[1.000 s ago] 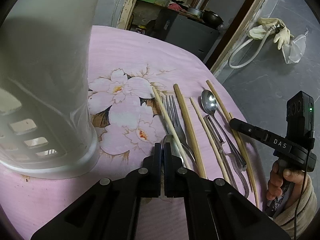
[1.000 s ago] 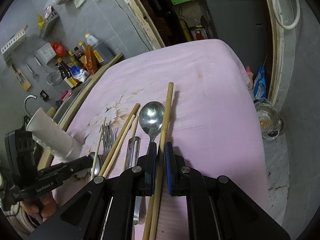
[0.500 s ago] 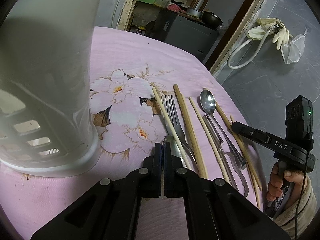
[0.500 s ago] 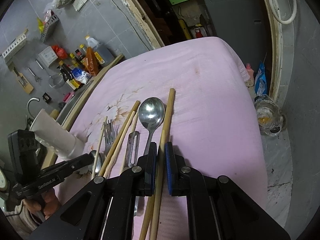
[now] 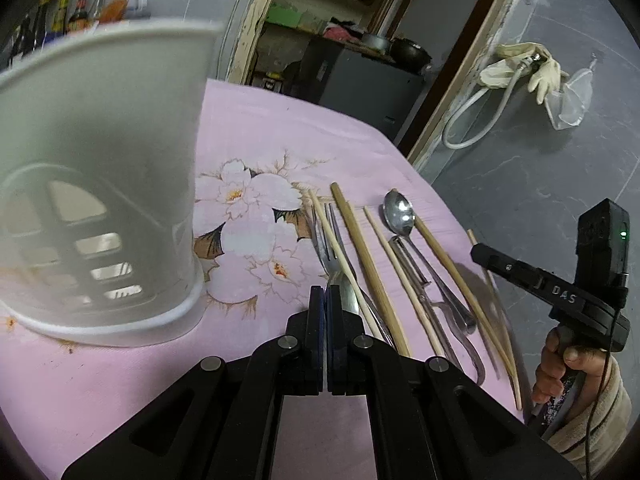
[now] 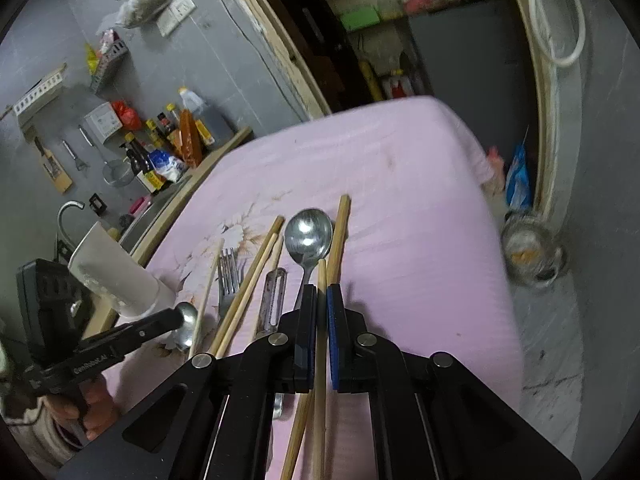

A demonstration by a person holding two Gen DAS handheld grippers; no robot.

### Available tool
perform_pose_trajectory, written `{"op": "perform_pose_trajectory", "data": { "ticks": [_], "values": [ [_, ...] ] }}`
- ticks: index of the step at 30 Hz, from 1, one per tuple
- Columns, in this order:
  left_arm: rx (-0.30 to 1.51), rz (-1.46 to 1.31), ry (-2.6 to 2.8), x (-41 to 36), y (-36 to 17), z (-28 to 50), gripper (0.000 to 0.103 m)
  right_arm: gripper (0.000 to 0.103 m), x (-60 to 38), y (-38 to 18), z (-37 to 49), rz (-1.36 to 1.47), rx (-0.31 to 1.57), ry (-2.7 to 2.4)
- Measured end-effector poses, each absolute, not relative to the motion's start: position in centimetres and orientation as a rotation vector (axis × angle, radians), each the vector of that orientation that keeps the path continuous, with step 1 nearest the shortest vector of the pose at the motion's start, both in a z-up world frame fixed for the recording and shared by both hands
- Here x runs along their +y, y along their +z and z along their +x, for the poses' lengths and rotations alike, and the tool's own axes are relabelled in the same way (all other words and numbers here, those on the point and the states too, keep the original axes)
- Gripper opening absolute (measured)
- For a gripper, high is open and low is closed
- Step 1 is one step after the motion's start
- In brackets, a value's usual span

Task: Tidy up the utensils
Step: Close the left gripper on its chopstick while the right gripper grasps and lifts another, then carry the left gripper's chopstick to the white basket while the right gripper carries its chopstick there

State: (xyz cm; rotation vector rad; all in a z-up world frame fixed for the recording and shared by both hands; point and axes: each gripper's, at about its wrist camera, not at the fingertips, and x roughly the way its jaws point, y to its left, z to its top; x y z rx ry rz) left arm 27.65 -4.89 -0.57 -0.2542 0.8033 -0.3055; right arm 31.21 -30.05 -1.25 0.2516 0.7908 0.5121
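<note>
Right gripper (image 6: 321,296) is clamped on one pale wooden chopstick (image 6: 320,360); left gripper (image 5: 325,300), jaws together, empty. That thin stick could pivot and slip.

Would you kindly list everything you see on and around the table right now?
tablecloth: one, pink floral, over the table
utensil holder: one, white, left of the utensils
chopsticks: five, pale wood, four lying in a row, one held
spoons: two, steel, one in the row, one nearer the holder
fork: one, steel, in the row
peeler: one, steel, beside the larger spoon
bottles: several, mixed colours, by the wall
left gripper: one, black, shut, empty
right gripper: one, black, shut on a chopstick
</note>
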Motion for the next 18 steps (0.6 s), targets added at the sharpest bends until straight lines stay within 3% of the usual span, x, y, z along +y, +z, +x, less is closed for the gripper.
{"op": "perform_pose_trajectory", "data": {
  "ticks": [12,18],
  "values": [
    [0.471,-0.164,-0.233,-5.1,3.3,21.8,0.000,0.003,-28.5,2.6,23.0,0.168,0.460,0.492],
    [0.387,-0.162,-0.219,-4.0,5.1,19.7,0.000,0.003,-26.6,4.8,19.9,0.146,0.296,0.489]
  ]
}}
